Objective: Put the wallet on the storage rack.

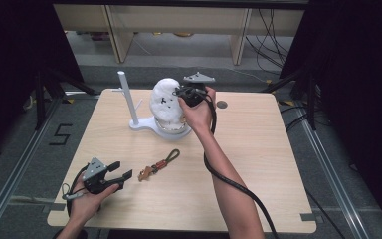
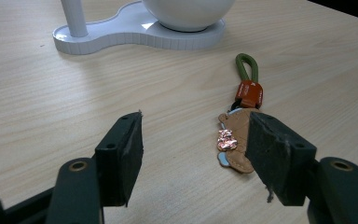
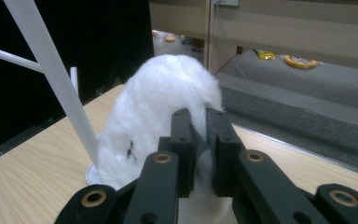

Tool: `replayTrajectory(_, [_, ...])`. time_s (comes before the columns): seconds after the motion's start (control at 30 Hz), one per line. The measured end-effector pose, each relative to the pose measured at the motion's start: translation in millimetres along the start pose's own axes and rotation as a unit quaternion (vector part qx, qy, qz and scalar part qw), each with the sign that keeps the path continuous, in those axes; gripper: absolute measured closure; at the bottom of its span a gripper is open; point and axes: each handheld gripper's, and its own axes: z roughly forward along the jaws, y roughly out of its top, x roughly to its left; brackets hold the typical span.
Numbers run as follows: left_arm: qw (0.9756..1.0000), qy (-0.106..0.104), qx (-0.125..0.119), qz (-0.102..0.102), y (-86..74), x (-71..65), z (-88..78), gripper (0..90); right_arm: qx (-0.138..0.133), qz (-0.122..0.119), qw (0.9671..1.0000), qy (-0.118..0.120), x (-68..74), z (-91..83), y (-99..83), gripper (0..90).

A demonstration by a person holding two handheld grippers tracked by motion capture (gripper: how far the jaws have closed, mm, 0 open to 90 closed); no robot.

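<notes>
At lower left of the high view, the left tool [image 1: 120, 171] sits spread; the keychain [image 1: 159, 165] lies just right of it on the table [image 1: 258, 149] (long axis slanting up-right); the right tool [image 1: 183, 92], upper centre, pinches the white plush [image 1: 165, 104].

high view: above the table's [image 1: 258, 164] near edge, facing forward and down, whole top in frame | left gripper view: low near the near-left corner, looking toward the far edge at the white stand [image 2: 135, 32] | right gripper view: close up by the far edge | shared: white stand [image 3: 51, 70], tabletop
</notes>
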Motion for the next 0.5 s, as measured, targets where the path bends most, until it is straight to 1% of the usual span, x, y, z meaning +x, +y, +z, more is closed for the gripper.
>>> replayTrajectory(0.1, [1.0,-0.005,-0.004,-0.001,-0.5,0.4,0.9,35.9,0.002,-0.002,1.0,-0.002,-0.1,1.1,0.7,82.9])
replayTrajectory(0.13, [1.0,-0.005,-0.004,-0.001,-0.6,0.4,0.9,36.0,0.007,0.003,1.0,-0.001,0.2,1.5,0.5,82.9])
replayTrajectory(0.17, [1.0,-0.005,-0.005,-0.003,-0.7,0.0,1.1,36.0,0.005,0.003,1.0,0.001,-0.6,2.5,-0.1,82.9])
replayTrajectory(0.2, [1.0,-0.005,-0.004,-0.001,-0.7,0.2,1.0,36.0,0.007,0.005,1.0,-0.002,-1.3,3.0,-1.0,82.9])
replayTrajectory(0.23, [1.0,-0.005,-0.003,-0.001,-0.7,0.1,1.1,35.9,0.007,0.005,1.0,0.001,-2.7,4.7,-2.4,82.9])
replayTrajectory(0.27, [1.0,-0.006,-0.003,-0.001,-0.7,-0.1,1.2,36.0,0.007,0.001,1.0,-0.004,-4.2,6.1,-4.3,82.9])
replayTrajectory(0.33, [1.0,-0.004,0.0,0.0,-0.7,-0.4,1.0,36.0,0.014,0.006,0.9999,-0.004,-6.1,8.1,-8.1,82.9])
replayTrajectory(0.37, [1.0,-0.003,0.0,0.001,-0.7,-0.4,1.0,36.0,0.013,0.004,0.9999,-0.006,-6.8,8.9,-9.7,82.9])
replayTrajectory(0.43, [1.0,-0.003,0.0,0.0,-0.8,-0.3,1.4,36.0,0.015,0.009,0.9998,-0.01,-7.5,9.3,-12.2,82.9])
replayTrajectory(0.47, [1.0,-0.003,0.001,0.001,-0.9,-0.4,1.5,36.0,0.013,0.01,0.9998,-0.006,-8.2,10.1,-13.3,82.9])
replayTrajectory(0.5, [1.0,-0.003,0.001,0.001,-1.0,-0.5,1.6,36.0,0.01,0.004,0.9999,-0.009,-9.0,10.6,-14.3,82.8])
